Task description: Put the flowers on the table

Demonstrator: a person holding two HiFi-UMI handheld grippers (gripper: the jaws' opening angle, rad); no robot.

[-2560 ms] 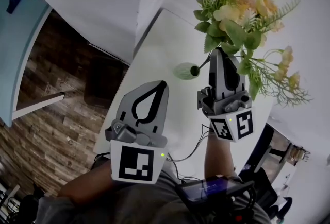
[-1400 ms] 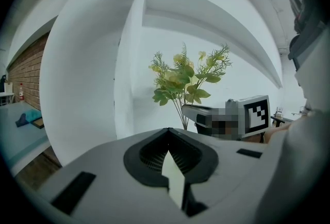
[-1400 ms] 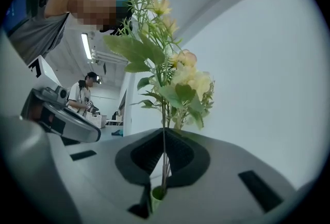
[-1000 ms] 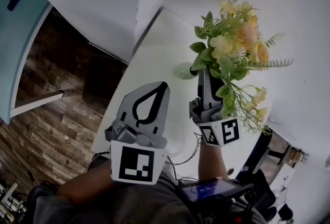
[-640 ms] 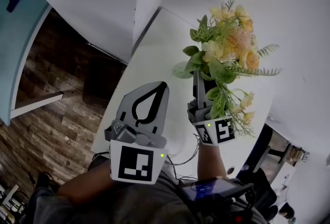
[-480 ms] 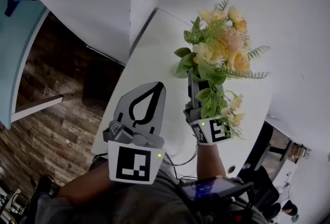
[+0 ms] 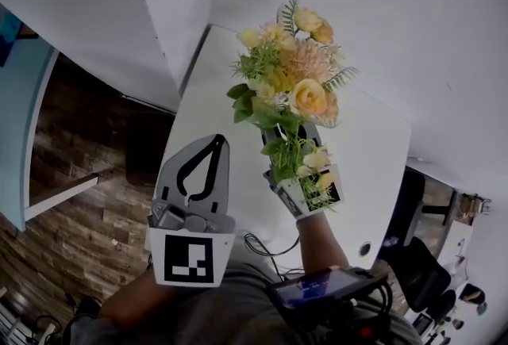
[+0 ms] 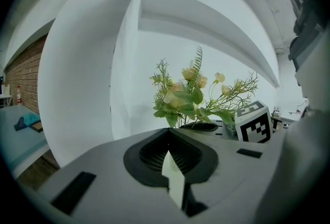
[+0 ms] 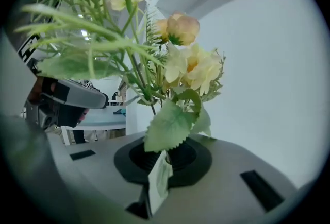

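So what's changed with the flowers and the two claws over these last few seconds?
The right claw has swung the flowers from leaning off to its right to standing up over it, above the table. Its jaws have just been opening slightly, the flowers still between them. The left claw stays shut, empty and in place.

Left tool [image 7: 216, 139] jaws together, empty; right tool [image 9: 161, 158] jaws just easing apart, flowers [image 7: 290, 90] clamped between them.

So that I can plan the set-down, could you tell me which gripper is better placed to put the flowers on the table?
Right. The right gripper holds the flowers by their stems above the table; its jaws have just been opening slightly around them. The left gripper is shut and empty.
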